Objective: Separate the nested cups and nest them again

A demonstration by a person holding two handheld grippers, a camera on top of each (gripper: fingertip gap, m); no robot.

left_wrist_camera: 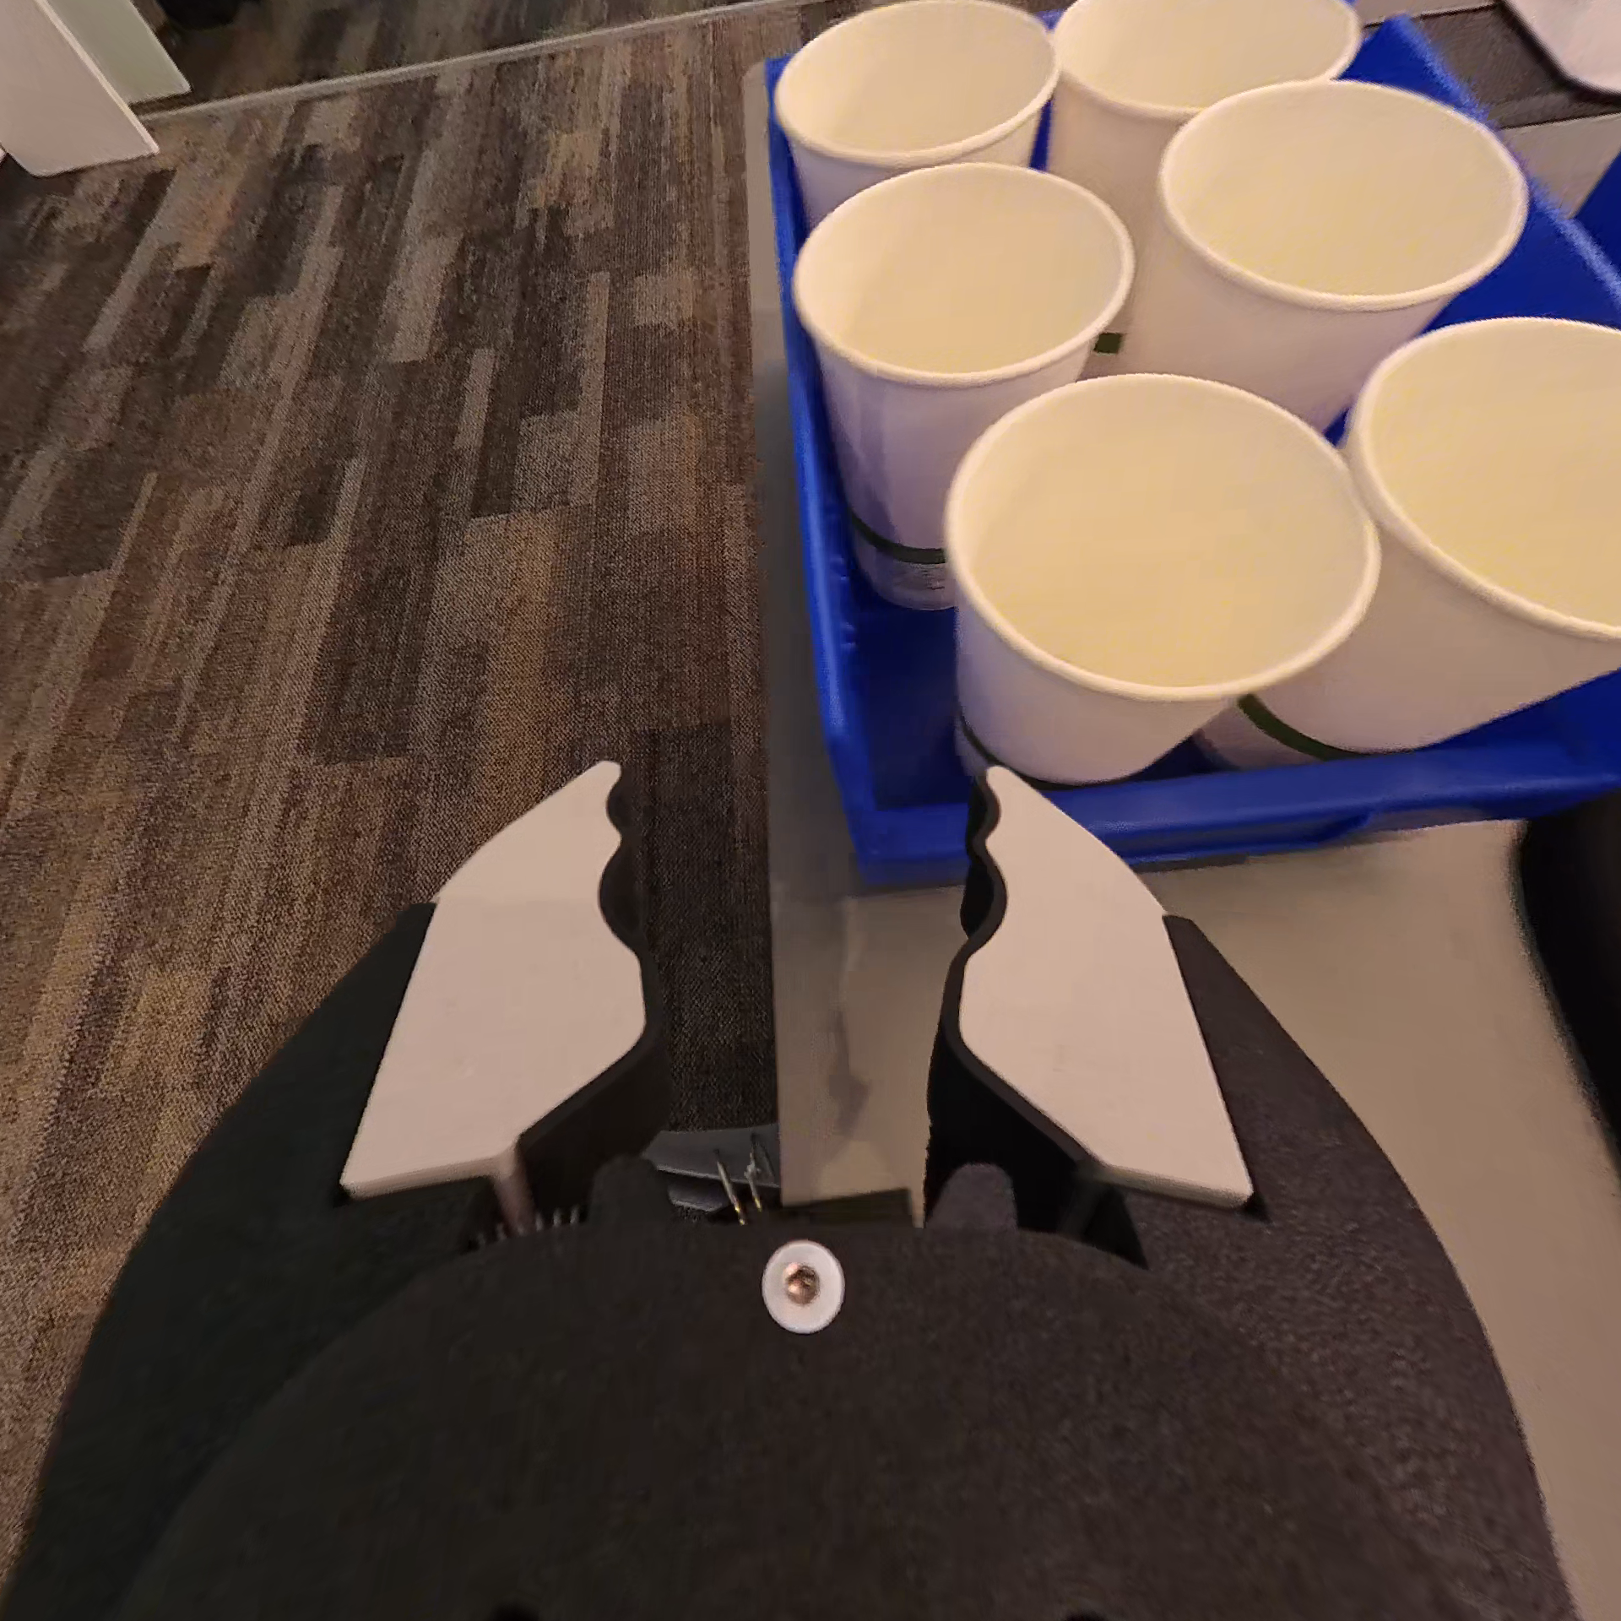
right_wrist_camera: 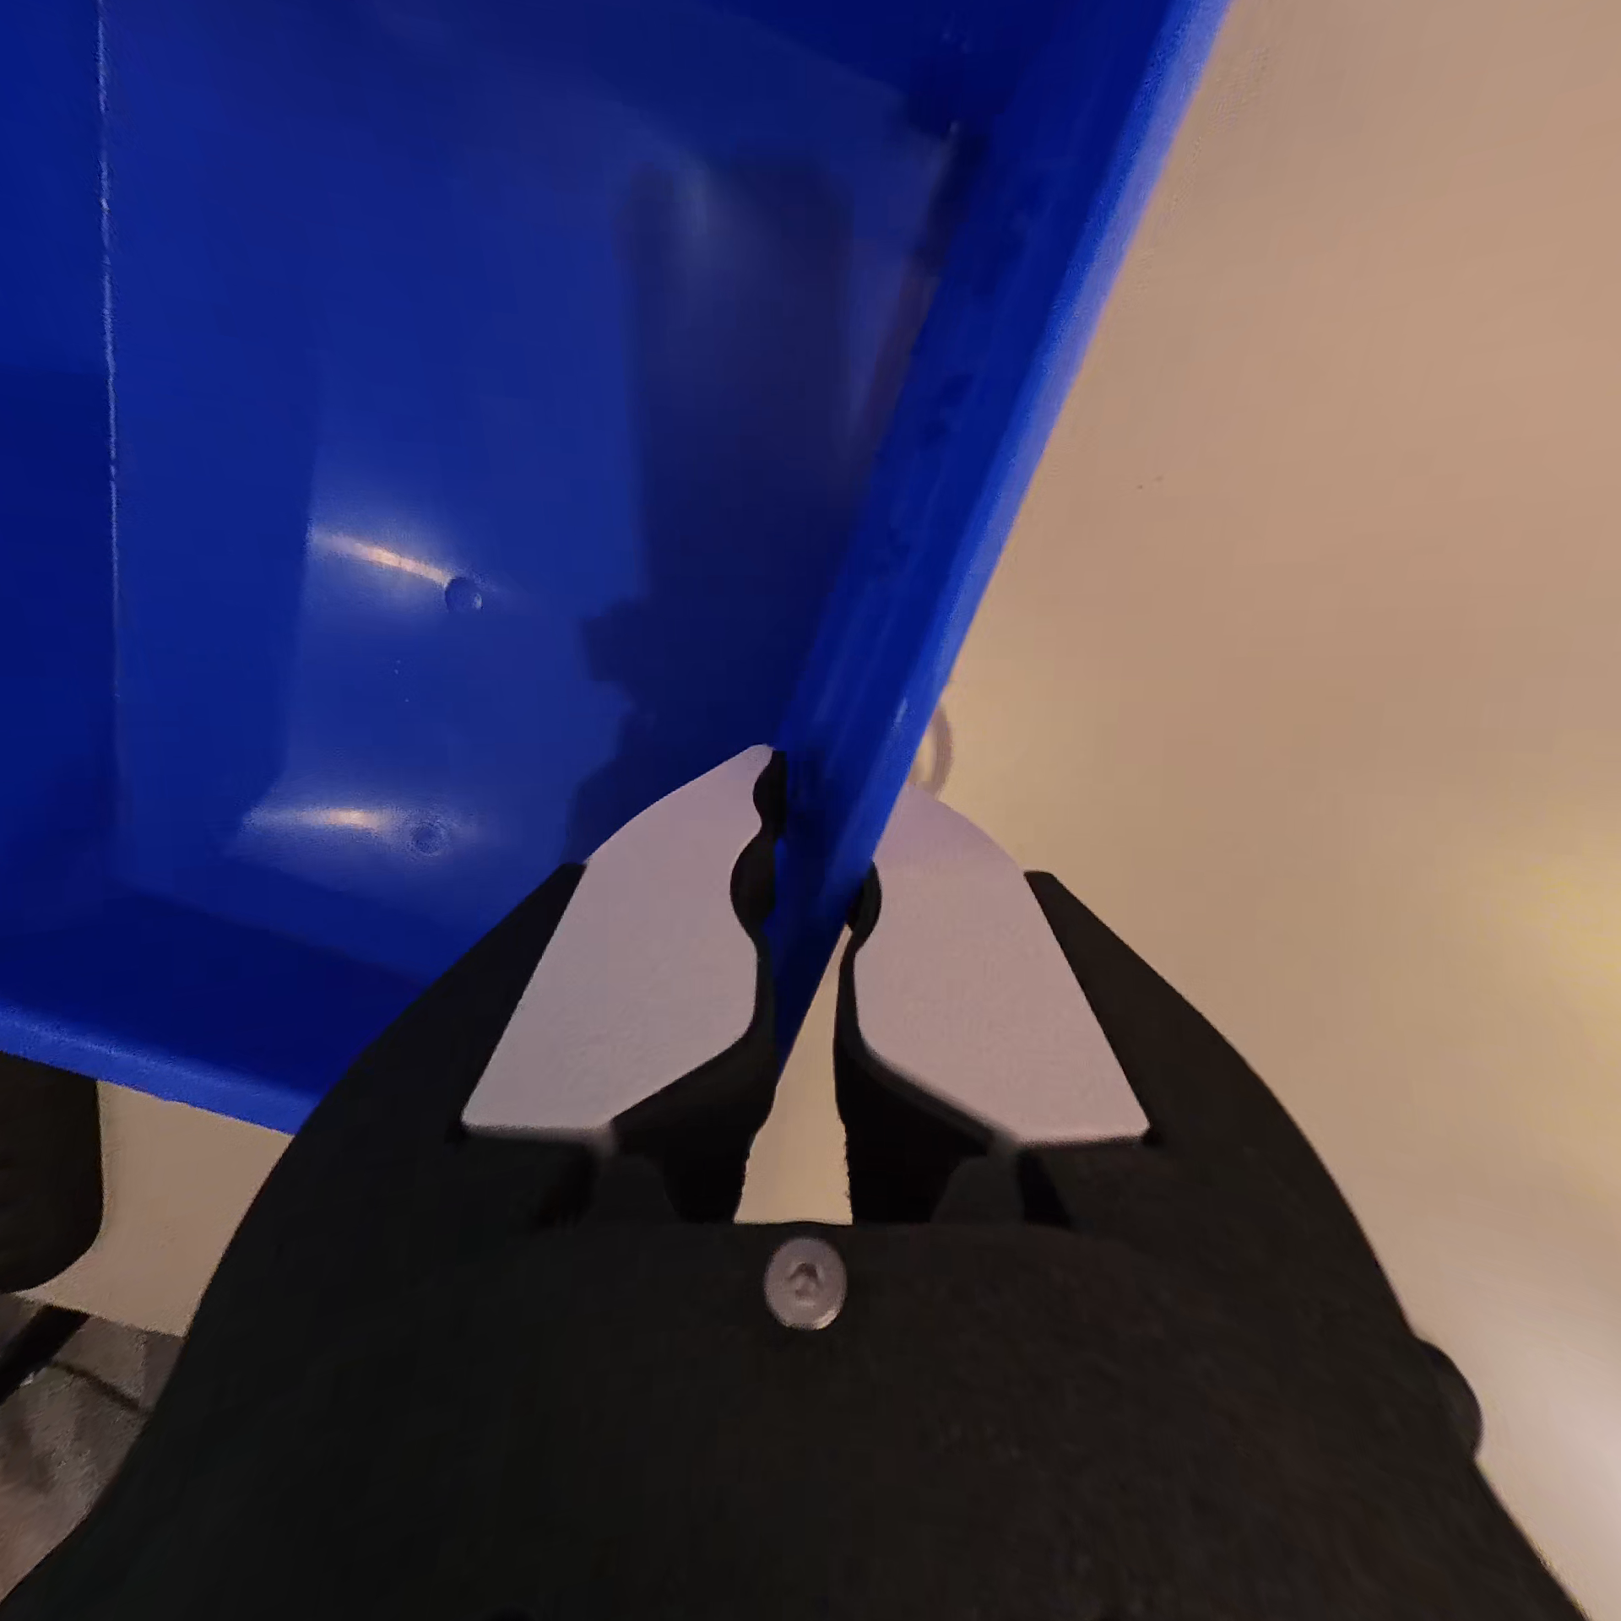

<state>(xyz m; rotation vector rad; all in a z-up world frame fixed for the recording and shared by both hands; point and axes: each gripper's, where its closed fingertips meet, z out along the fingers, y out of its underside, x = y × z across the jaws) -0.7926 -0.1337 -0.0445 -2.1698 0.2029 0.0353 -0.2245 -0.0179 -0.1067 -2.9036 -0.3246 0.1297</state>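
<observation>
Several white paper cups stand open side up in a blue bin (left_wrist_camera: 1228,811) in the left wrist view. The nearest cup (left_wrist_camera: 1158,544) leans a little, and some cups have a dark band near the base. My left gripper (left_wrist_camera: 803,776) is open and empty. It hovers just short of the bin's near left corner, over the table's left edge. My right gripper (right_wrist_camera: 842,781) is shut on the side wall (right_wrist_camera: 886,614) of a blue bin. That bin's inside (right_wrist_camera: 439,439) looks empty. I cannot tell whether it is the same bin.
The bin sits on a grey table (left_wrist_camera: 1316,965) whose left edge drops to patterned carpet (left_wrist_camera: 351,526). A dark rounded object (left_wrist_camera: 1579,921) is at the right edge. White furniture (left_wrist_camera: 70,79) stands far left. Another blue piece (left_wrist_camera: 1605,202) shows beyond the bin.
</observation>
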